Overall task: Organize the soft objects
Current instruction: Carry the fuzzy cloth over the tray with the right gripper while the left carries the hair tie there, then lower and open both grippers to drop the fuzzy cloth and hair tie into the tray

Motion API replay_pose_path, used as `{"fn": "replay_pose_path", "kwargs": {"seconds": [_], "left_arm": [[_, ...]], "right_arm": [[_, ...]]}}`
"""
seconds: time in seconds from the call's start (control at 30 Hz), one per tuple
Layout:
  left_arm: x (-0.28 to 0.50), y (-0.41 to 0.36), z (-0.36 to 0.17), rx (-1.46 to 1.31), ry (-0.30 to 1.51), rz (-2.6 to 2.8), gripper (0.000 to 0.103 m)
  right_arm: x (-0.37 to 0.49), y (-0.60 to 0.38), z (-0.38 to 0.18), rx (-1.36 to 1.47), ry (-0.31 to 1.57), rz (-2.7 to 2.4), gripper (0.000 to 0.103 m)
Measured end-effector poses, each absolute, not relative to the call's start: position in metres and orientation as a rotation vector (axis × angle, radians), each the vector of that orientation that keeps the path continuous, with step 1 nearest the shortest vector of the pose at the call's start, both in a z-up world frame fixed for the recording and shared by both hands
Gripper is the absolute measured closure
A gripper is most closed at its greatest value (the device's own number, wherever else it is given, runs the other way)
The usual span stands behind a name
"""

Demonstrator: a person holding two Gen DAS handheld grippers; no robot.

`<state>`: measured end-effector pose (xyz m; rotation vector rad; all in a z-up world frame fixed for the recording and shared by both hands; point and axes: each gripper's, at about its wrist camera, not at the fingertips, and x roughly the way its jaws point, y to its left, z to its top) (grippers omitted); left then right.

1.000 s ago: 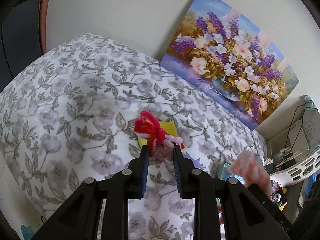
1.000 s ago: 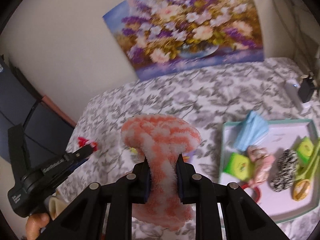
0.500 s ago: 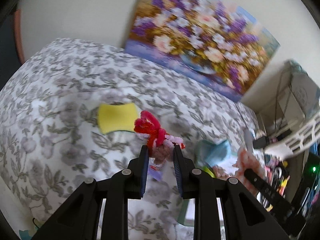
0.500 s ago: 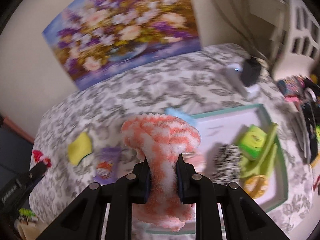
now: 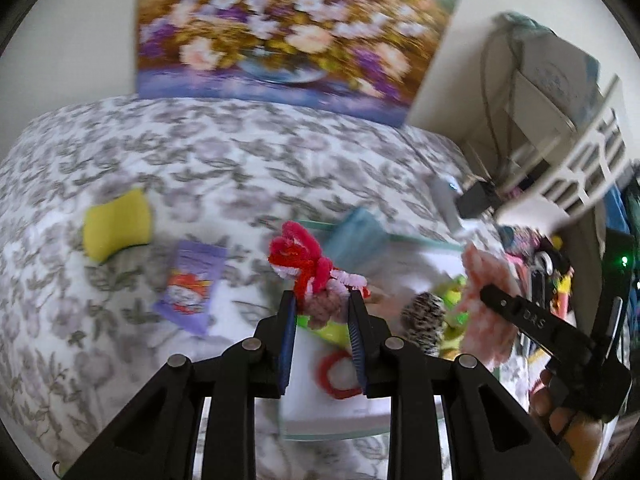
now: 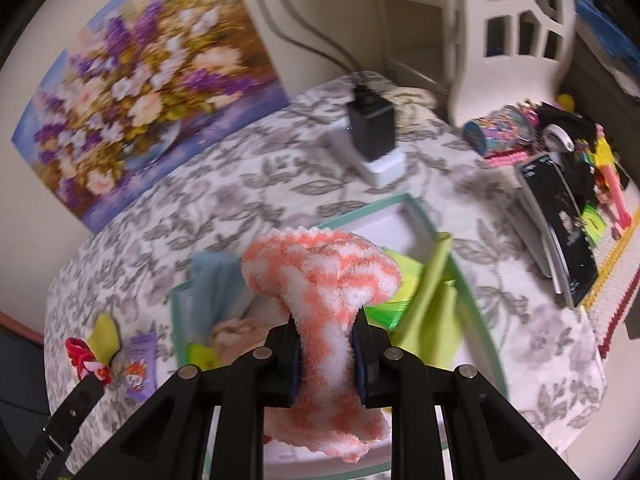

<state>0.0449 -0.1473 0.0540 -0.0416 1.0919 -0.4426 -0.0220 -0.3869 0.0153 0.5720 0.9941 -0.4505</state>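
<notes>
From my feed I see a cream wall (image 6: 312,8) with a flower painting (image 5: 280,28) leaning against it, purple and peach blooms in a vase. The desk (image 5: 208,148) wears a white cloth printed with grey leaves. At the right stands a white lattice-backed chair (image 6: 516,36). A grey cable (image 6: 304,40) runs down the wall to a black charger (image 6: 370,128). Light is soft and even.
</notes>
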Motion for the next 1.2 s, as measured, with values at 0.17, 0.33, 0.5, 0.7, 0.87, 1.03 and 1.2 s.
{"fn": "replay_pose_path", "kwargs": {"seconds": [0.17,0.33,0.5,0.7,0.87,1.03,1.2], "left_arm": [[0.043,-0.179,0.044,-0.004,1.110,-0.522,0.076],[0.051,-0.198,0.023,0.004,1.145,-0.553,0.075],[0.064,-0.208,0.000,-0.012,1.173,-0.594,0.075],[0.077,-0.210,-0.018,-0.044,1.181,-0.585,0.074],[0.082,-0.214,-0.027,-0.051,1.205,-0.580,0.068],[0.083,-0.218,-0.032,-0.047,1.236,-0.581,0.053],[0.082,-0.217,-0.027,-0.043,1.245,-0.579,0.045]], "right_arm": [[-0.030,-0.407,0.008,0.602,0.996,-0.482,0.081],[-0.031,-0.416,-0.001,0.612,1.013,-0.495,0.081],[-0.026,-0.422,-0.020,0.624,1.058,-0.489,0.081],[-0.022,-0.428,-0.034,0.621,1.091,-0.506,0.080],[-0.019,-0.429,-0.039,0.618,1.106,-0.508,0.078],[-0.016,-0.426,-0.039,0.602,1.126,-0.509,0.078],[-0.014,-0.422,-0.037,0.576,1.141,-0.501,0.066]]}}
